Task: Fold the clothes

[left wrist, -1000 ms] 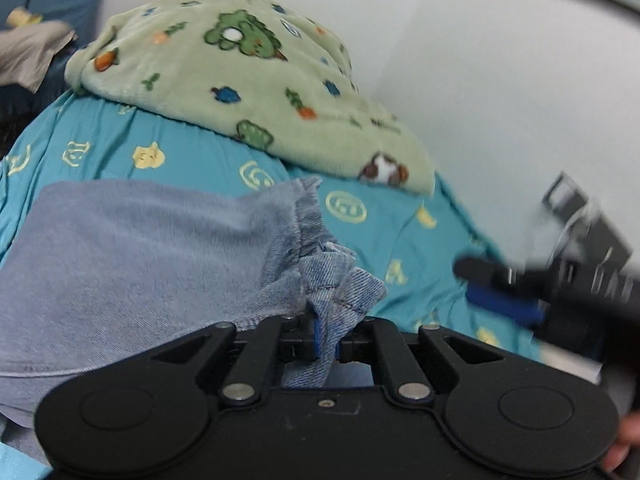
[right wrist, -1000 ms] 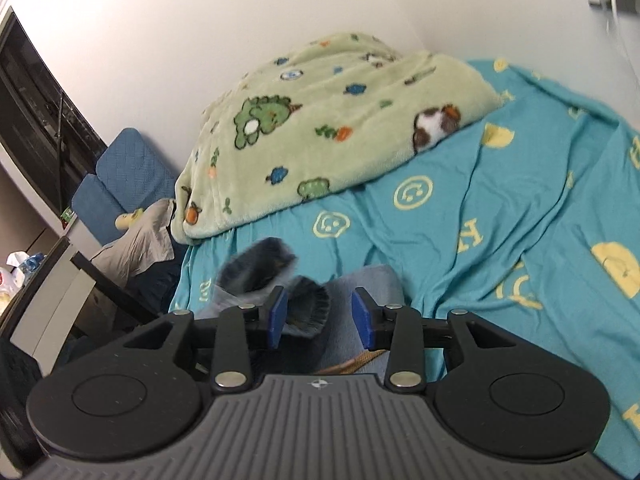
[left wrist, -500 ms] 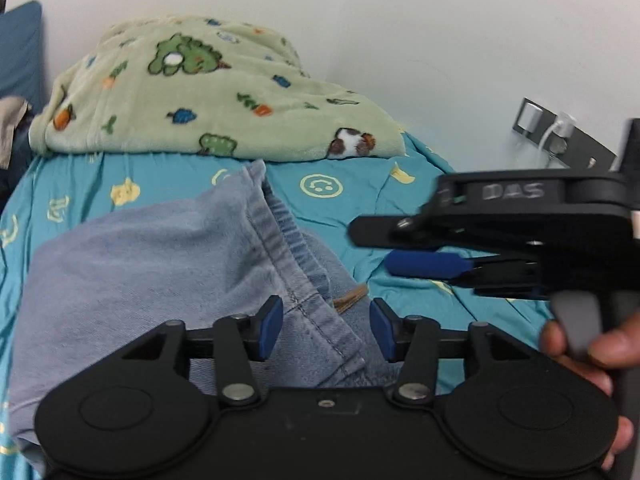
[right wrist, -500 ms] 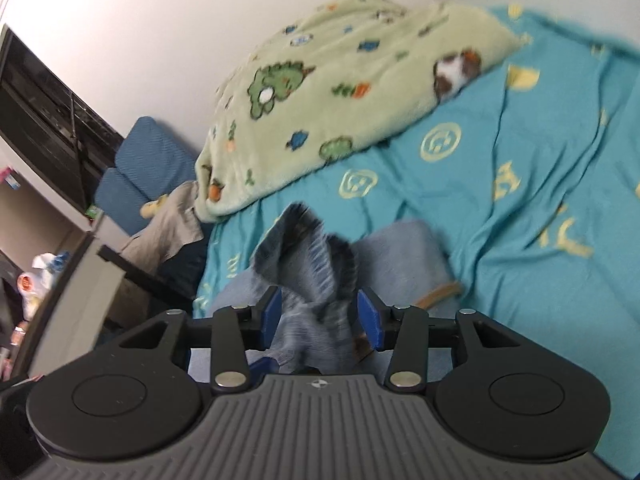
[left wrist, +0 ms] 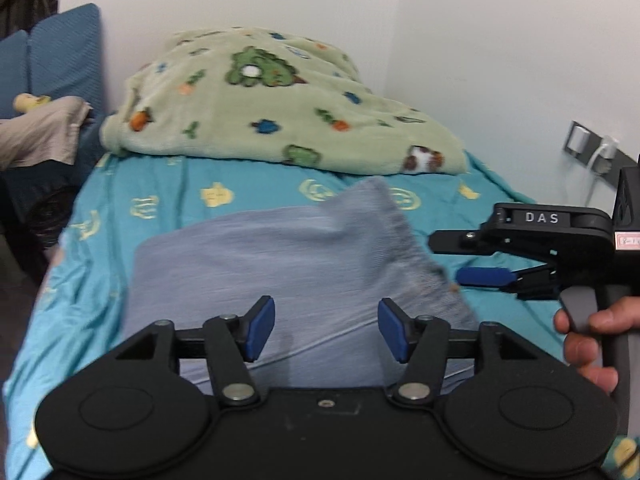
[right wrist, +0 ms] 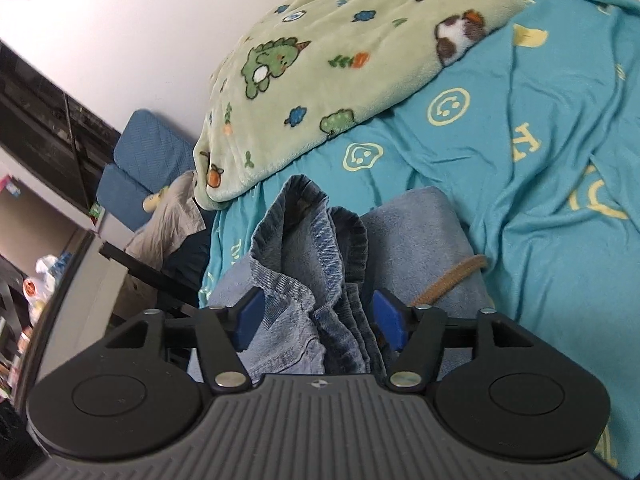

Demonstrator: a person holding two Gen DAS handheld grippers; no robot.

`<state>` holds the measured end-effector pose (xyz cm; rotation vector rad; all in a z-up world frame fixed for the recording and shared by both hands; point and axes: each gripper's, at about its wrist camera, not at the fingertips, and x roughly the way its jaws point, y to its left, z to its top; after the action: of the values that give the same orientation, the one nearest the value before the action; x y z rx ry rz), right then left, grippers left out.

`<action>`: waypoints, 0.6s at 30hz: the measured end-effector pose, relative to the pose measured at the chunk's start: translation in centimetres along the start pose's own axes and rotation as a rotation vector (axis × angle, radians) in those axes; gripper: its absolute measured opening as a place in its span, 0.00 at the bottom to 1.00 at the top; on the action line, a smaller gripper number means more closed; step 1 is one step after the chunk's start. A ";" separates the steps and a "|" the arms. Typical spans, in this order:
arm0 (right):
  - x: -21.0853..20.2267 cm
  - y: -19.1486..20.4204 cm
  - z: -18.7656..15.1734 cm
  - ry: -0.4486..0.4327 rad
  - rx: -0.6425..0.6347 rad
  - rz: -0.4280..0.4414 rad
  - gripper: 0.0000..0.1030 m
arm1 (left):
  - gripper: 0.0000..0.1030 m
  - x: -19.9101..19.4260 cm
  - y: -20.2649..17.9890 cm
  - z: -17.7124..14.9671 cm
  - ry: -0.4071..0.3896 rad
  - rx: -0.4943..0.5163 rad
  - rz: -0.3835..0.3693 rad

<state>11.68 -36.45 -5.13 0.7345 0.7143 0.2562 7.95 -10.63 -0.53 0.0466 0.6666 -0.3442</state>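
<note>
Lying folded on the bed (left wrist: 168, 184), the denim garment (left wrist: 256, 256) sits below both tools: left tool (left wrist: 326, 330) opening, nothing between; right tool (right wrist: 318, 320) opening around a bunched denim fold.

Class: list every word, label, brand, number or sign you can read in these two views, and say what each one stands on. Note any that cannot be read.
"DAS": white letters on the black body of the right gripper, seen from the left wrist.
Small white sticker with red marks on the same gripper: too small to read.
Pale yellow prints on the turquoise bedsheet: smiley faces and letter-like shapes, no readable word.
Light blue denim garment: no text.
</note>
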 end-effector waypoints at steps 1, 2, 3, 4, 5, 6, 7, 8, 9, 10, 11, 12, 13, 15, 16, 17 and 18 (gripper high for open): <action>0.5 0.1 -0.1 0.000 -0.014 -0.006 0.68 | 0.56 -0.1 0.6 -0.2 -0.003 0.004 0.015; 0.9 0.3 -0.1 0.000 -0.029 -0.012 0.72 | 0.58 -0.2 1.3 -0.5 -0.007 0.008 0.030; 1.4 0.4 -0.2 0.002 -0.044 -0.017 0.72 | 0.58 -0.3 1.9 -0.8 -0.010 0.009 0.039; 1.9 0.4 -0.3 0.009 -0.059 -0.022 0.73 | 0.59 -0.4 2.5 -1.1 -0.016 0.008 0.044; 2.3 0.4 -0.4 0.017 -0.075 -0.030 0.74 | 0.62 -0.4 3.2 -1.4 -0.025 0.001 0.049; 2.7 0.4 -0.5 0.025 -0.089 -0.039 0.74 | 0.63 -0.4 3.9 -1.8 -0.033 -0.012 0.058; 3.1 0.4 -0.6 0.031 -0.101 -0.046 0.75 | 0.63 -0.3 4.5 -2.1 -0.038 -0.027 0.065; 3.4 0.3 -0.7 0.036 -0.111 -0.052 0.77 | 0.63 -0.2 5.0 -2.4 -0.036 -0.042 0.060; 3.8 0.2 -0.8 0.041 -0.121 -0.059 0.78 | 0.63 -0.1 5.5 -2.6 -0.034 -0.057 0.055; 4.0 0.2 -0.9 0.043 -0.125 -0.059 0.80 | 0.64 0.1 5.8 -2.7 -0.027 -0.071 0.043; 4.3 0.1 -0.9 0.042 -0.125 -0.055 0.81 | 0.64 0.2 6.1 -2.7 -0.021 -0.085 0.031; 4.5 0.1 -0.8 0.041 -0.121 -0.047 0.81 | 0.64 0.3 6.4 -2.7 -0.020 -0.099 0.023; 4.7 0.0 -0.8 0.044 -0.118 -0.031 0.81 | 0.64 0.2 6.8 -2.6 -0.027 -0.112 0.017; 5.4 -0.2 -0.9 0.061 -0.111 0.008 0.81 | 0.66 -0.1 7.4 -2.4 -0.056 -0.130 0.012; 5.8 -0.3 -1.0 0.077 -0.106 0.027 0.81 | 0.67 -0.3 7.8 -2.3 -0.070 -0.137 0.014; 6.2 -0.3 -1.2 0.087 -0.107 0.039 0.79 | 0.67 -0.2 8.1 -2.3 -0.076 -0.144 0.019; 6.4 -0.3 -1.3 0.094 -0.110 0.048 0.77 | 0.67 -0.2 8.5 -2.3 -0.076 -0.151 0.020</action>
<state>15.57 -33.10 -9.21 0.6385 0.7663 0.3727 9.26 -2.27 -2.77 -0.1033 0.6149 -0.2742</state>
